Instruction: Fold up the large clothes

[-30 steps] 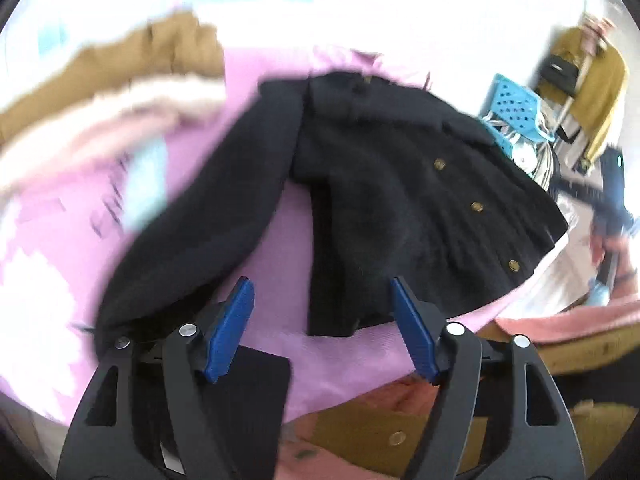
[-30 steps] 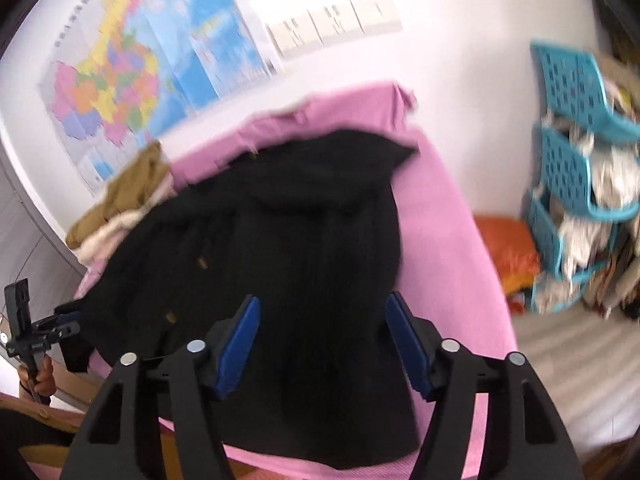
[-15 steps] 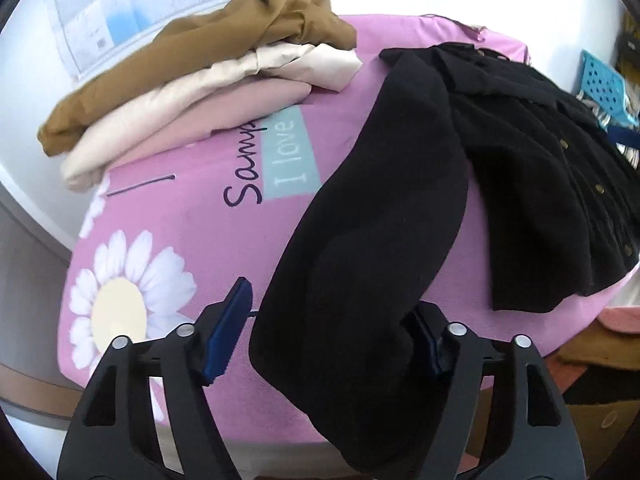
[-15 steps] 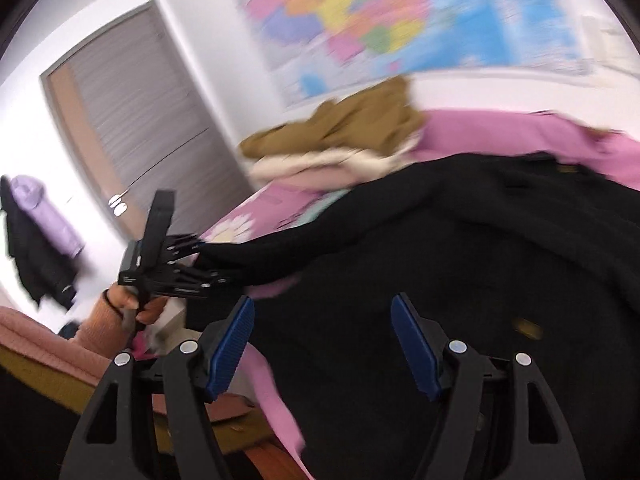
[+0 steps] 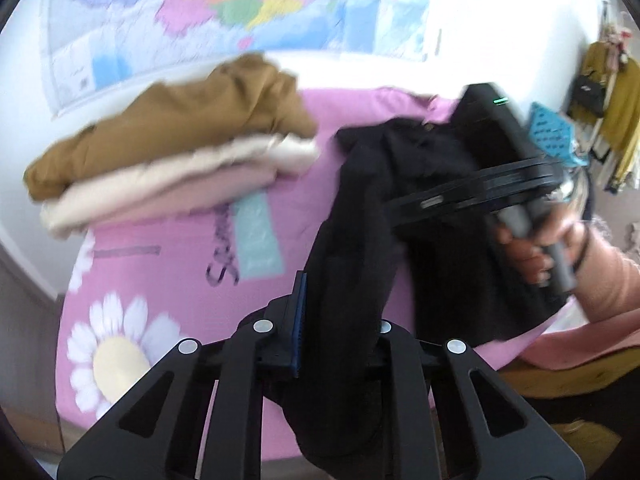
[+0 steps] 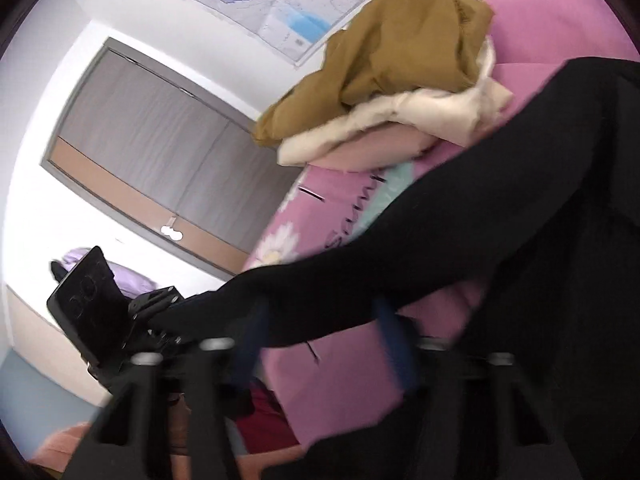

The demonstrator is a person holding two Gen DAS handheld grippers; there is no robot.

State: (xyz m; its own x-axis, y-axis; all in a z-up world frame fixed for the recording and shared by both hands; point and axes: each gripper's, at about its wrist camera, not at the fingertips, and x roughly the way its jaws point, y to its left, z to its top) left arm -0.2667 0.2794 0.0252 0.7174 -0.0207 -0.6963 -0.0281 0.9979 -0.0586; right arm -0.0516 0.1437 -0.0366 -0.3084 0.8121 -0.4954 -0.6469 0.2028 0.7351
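Sleeve (image 5: 348, 272) of the soft, limp black coat (image 5: 448, 208) on the pink bed (image 5: 168, 272) sits clamped in the left gripper (image 5: 336, 332), while the right gripper (image 6: 316, 344), fingers apart, straddles the cuff, probably the best hold.

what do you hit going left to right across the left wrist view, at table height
daisy print → stack of folded clothes → black sleeve shut in the left gripper → right gripper → blue basket
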